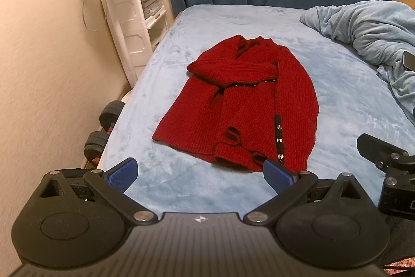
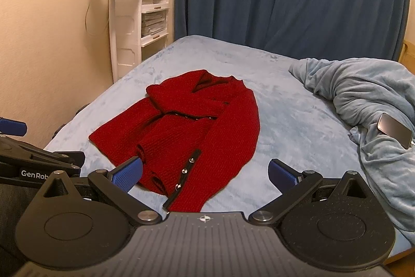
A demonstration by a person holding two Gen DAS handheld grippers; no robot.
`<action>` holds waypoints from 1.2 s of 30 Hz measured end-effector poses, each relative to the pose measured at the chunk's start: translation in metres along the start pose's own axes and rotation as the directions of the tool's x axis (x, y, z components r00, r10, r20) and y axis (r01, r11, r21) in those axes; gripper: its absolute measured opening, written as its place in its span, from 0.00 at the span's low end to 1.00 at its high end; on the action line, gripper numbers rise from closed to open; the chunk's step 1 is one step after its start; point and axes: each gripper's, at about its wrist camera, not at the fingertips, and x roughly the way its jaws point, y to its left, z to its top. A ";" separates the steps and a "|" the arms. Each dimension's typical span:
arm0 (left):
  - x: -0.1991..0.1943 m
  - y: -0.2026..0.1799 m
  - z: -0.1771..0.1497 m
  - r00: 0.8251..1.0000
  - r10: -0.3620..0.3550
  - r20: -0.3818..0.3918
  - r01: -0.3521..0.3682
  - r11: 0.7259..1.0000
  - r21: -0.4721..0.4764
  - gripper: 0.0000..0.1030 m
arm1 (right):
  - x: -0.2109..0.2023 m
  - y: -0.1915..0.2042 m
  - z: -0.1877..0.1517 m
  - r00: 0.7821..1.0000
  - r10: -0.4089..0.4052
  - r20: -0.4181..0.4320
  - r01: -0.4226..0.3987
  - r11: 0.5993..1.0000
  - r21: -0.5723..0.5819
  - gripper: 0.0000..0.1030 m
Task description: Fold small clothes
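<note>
Left wrist: my left gripper [image 1: 201, 174] spread wide, empty, above bed [image 1: 337, 100]. Red cardigan [image 1: 241, 100] lies ahead, hem just beyond right fingertip. One sleeve already crossed over chest; body not yet folded up.

Right wrist: my right gripper [image 2: 205, 173] also wide open, holding nothing. Cardigan ahead and left, hem between fingers. Blanket [image 2: 363, 100] off right. Judgement: sleeves in, bottom-to-collar fold remains.

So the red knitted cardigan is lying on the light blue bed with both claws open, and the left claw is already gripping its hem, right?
Not quite. The left claw grips nothing: the left wrist view shows it open, short of the red knitted cardigan. The rest holds: the cardigan lies on the light blue bed, right claw open.
</note>
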 end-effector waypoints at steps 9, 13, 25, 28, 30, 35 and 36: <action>-0.001 0.001 -0.001 1.000 0.001 -0.002 -0.001 1.000 -0.005 1.00 | 0.001 0.001 -0.002 1.000 0.000 0.001 0.000 1.000 -0.004 0.99; -0.001 0.002 -0.002 1.000 0.000 -0.001 0.000 1.000 -0.007 1.00 | 0.001 0.001 -0.001 1.000 -0.001 0.002 0.001 1.000 -0.003 0.99; -0.001 0.002 -0.003 1.000 -0.003 -0.001 0.003 1.000 -0.003 1.00 | 0.001 0.001 -0.003 1.000 -0.003 -0.002 0.003 1.000 -0.005 0.99; -0.001 0.002 -0.002 1.000 -0.002 0.000 0.002 1.000 -0.004 1.00 | 0.001 0.002 -0.004 1.000 -0.003 0.000 0.003 1.000 -0.010 0.99; -0.001 0.002 -0.003 1.000 -0.002 0.000 0.002 1.000 -0.004 1.00 | 0.000 0.002 -0.005 1.000 -0.003 0.000 0.003 1.000 -0.014 0.99; -0.001 0.001 -0.003 1.000 -0.002 0.000 0.002 1.000 -0.004 1.00 | 0.000 0.002 -0.002 1.000 -0.003 -0.004 0.002 1.000 -0.021 0.99; -0.001 0.001 -0.003 1.000 -0.002 0.000 0.002 1.000 -0.003 1.00 | 0.001 0.002 -0.002 1.000 -0.003 -0.005 0.003 1.000 -0.023 0.99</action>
